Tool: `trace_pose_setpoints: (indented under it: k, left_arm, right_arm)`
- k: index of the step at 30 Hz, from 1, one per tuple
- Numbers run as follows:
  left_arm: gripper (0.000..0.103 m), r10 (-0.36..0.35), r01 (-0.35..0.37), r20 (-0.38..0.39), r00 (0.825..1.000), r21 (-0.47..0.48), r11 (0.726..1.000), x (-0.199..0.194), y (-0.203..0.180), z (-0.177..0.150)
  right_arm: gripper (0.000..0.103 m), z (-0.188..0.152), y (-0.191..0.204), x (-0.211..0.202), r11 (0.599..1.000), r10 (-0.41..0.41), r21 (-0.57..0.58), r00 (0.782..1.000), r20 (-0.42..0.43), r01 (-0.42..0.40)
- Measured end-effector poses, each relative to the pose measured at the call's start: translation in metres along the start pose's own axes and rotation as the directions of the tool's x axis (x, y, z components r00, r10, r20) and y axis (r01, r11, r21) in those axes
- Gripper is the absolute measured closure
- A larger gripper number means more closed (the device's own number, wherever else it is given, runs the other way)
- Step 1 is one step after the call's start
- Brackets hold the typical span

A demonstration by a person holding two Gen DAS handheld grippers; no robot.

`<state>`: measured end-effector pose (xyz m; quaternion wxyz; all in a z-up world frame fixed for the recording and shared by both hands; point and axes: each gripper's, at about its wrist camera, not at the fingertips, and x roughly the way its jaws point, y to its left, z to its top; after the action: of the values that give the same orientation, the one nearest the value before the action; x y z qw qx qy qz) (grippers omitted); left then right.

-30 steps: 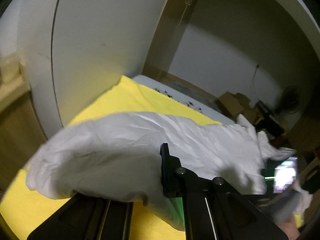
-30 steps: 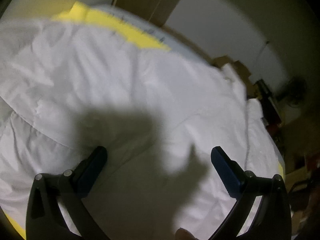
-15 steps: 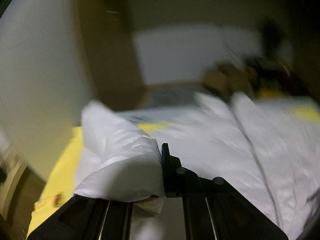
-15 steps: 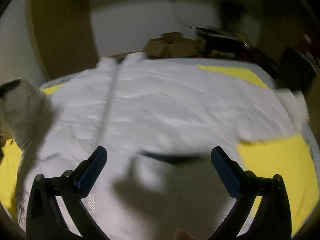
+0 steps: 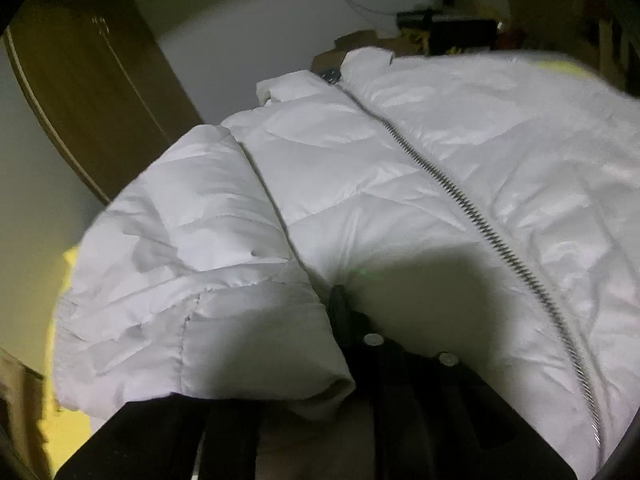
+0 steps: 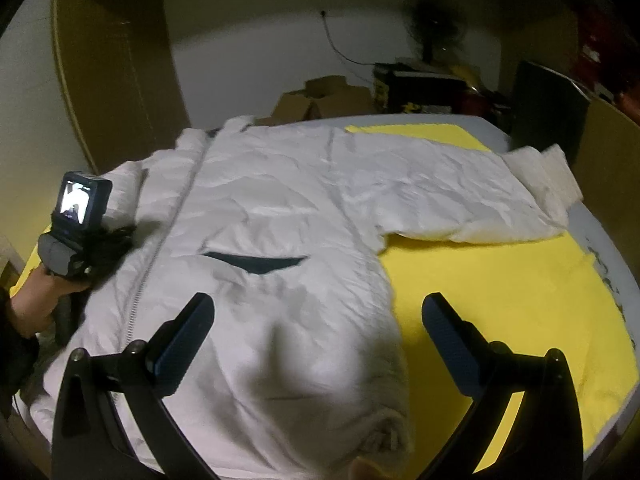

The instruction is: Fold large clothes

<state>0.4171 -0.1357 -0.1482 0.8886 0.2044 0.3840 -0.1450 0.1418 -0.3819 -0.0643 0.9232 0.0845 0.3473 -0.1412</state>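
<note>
A white puffer jacket (image 6: 280,216) lies front up on a yellow cloth (image 6: 500,280), zipper (image 6: 160,248) closed, one sleeve (image 6: 480,208) stretched out to the right. My right gripper (image 6: 316,320) is open and empty above the jacket's hem. My left gripper (image 5: 320,320) is shut on the other sleeve (image 5: 192,264), which is folded over the jacket's body (image 5: 460,168) beside the zipper (image 5: 460,196); one finger (image 5: 340,312) shows, the other is hidden under the fabric. The left gripper also shows in the right wrist view (image 6: 104,240), at the jacket's left edge.
The yellow cloth covers a round grey table (image 6: 600,232). Cardboard boxes (image 6: 324,100), a dark box (image 6: 420,84) and a fan (image 6: 436,24) stand behind it. A brown door (image 5: 88,80) is at the left. A cardboard panel (image 6: 612,168) stands at the right.
My left gripper has swung the held sleeve inward over the jacket's body. My right gripper has pulled back from above the jacket's body to its hem, still open.
</note>
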Motion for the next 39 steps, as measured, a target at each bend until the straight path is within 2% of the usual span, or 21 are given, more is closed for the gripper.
trace_pose_setpoints:
  k: [1, 2, 3, 7, 11, 14, 16, 17, 18, 20, 22, 25, 26, 27, 29, 30, 31, 32, 34, 36, 39]
  left_arm:
    - [0.062, -0.052, 0.053, 0.021, 0.998, -0.03, 0.998, -0.008, 0.009, -0.003]
    - [0.015, -0.078, 0.08, 0.039, 0.996, -0.048, 0.996, -0.017, 0.013, -0.005]
    - [0.0, -0.103, 0.107, 0.068, 0.992, -0.061, 0.992, -0.032, 0.02, -0.01]
    - [0.0, -0.152, 0.17, 0.215, 0.965, -0.068, 0.983, -0.096, 0.027, -0.04]
    - [0.0, -0.196, 0.265, 0.319, 0.927, -0.187, 0.946, -0.161, 0.076, -0.099]
    - [0.0, -0.155, 0.285, 0.371, 0.916, -0.328, 0.901, -0.199, 0.12, -0.148]
    - [0.0, -0.1, 0.287, 0.389, 0.916, -0.46, 0.841, -0.222, 0.154, -0.187]
    - [0.0, -0.076, 0.289, 0.393, 0.916, -0.518, 0.805, -0.227, 0.169, -0.205]
    - [0.0, -0.063, 0.291, 0.394, 0.917, -0.552, 0.781, -0.232, 0.18, -0.217]
    - [0.0, -0.019, 0.285, 0.388, 0.922, -0.643, 0.711, -0.241, 0.203, -0.251]
    - [0.0, 0.013, 0.275, 0.383, 0.924, -0.687, 0.672, -0.25, 0.218, -0.276]
    - [0.0, 0.05, 0.254, 0.371, 0.927, -0.722, 0.643, -0.263, 0.23, -0.306]
    - [0.0, 0.054, 0.249, 0.366, 0.929, -0.726, 0.641, -0.27, 0.233, -0.314]
    - [0.0, 0.058, 0.241, 0.357, 0.932, -0.732, 0.638, -0.272, 0.236, -0.32]
    - [0.0, 0.064, 0.235, 0.351, 0.934, -0.74, 0.63, -0.277, 0.239, -0.335]
    - [0.0, 0.065, 0.234, 0.349, 0.935, -0.744, 0.626, -0.279, 0.241, -0.341]
    - [0.0, 0.064, 0.232, 0.344, 0.937, -0.748, 0.622, -0.278, 0.241, -0.345]
    - [0.0, 0.061, 0.23, 0.336, 0.94, -0.753, 0.617, -0.278, 0.244, -0.35]
    - [0.0, 0.056, 0.229, 0.329, 0.943, -0.76, 0.608, -0.279, 0.246, -0.353]
    - [0.0, 0.051, 0.234, 0.327, 0.944, -0.769, 0.595, -0.277, 0.248, -0.359]
    - [0.0, 0.047, 0.242, 0.33, 0.943, -0.775, 0.584, -0.272, 0.248, -0.36]
  right_arm:
    - [0.0, 0.001, 0.005, 0.0, 1.0, 0.011, -0.007, 1.0, 0.004, -0.011]
    - [0.0, 0.002, 0.012, -0.002, 1.0, 0.026, -0.016, 1.0, 0.006, -0.026]
    - [0.0, 0.003, 0.017, -0.004, 0.999, 0.036, -0.022, 0.999, 0.011, -0.036]
    - [0.0, 0.011, 0.042, -0.015, 0.995, 0.067, -0.078, 0.997, 0.048, -0.063]
    - [0.0, 0.031, 0.087, -0.021, 0.978, 0.124, -0.18, 0.988, 0.089, -0.106]
    - [0.0, 0.042, 0.148, -0.016, 0.933, 0.154, -0.343, 0.982, 0.11, -0.108]
    - [0.0, 0.042, 0.203, -0.003, 0.87, 0.161, -0.483, 0.984, 0.081, -0.103]
    - [0.0, 0.041, 0.237, 0.007, 0.827, 0.155, -0.554, 0.986, 0.065, -0.093]
    - [0.0, 0.039, 0.266, 0.015, 0.791, 0.148, -0.606, 0.987, 0.054, -0.085]
    - [0.0, 0.035, 0.33, 0.033, 0.7, 0.179, -0.704, 0.984, 0.014, -0.118]
    - [0.0, 0.031, 0.381, 0.051, 0.639, 0.155, -0.764, 0.988, 0.014, -0.089]
    - [0.0, 0.017, 0.452, 0.085, 0.528, 0.094, -0.85, 0.994, 0.053, -0.004]
    - [0.0, 0.011, 0.474, 0.102, 0.482, 0.055, -0.875, 0.996, 0.076, 0.041]
    - [0.001, 0.007, 0.489, 0.116, 0.454, 0.025, -0.889, 0.996, 0.088, 0.067]
    - [0.004, -0.002, 0.512, 0.148, 0.413, -0.032, -0.909, 0.999, 0.038, 0.048]
    - [0.021, -0.004, 0.517, 0.16, 0.41, -0.05, -0.912, 0.999, 0.008, 0.028]
    - [0.048, -0.006, 0.518, 0.168, 0.409, -0.068, -0.912, 0.998, -0.009, 0.02]
    - [0.058, -0.008, 0.519, 0.18, 0.414, -0.097, -0.91, 0.995, -0.024, 0.018]
    - [0.08, -0.003, 0.517, 0.19, 0.448, -0.106, -0.894, 0.993, -0.046, 0.007]
    - [0.096, 0.007, 0.511, 0.186, 0.499, -0.072, -0.866, 0.995, -0.071, -0.025]
    - [0.097, 0.033, 0.493, 0.155, 0.599, 0.024, -0.798, 0.998, -0.063, -0.065]
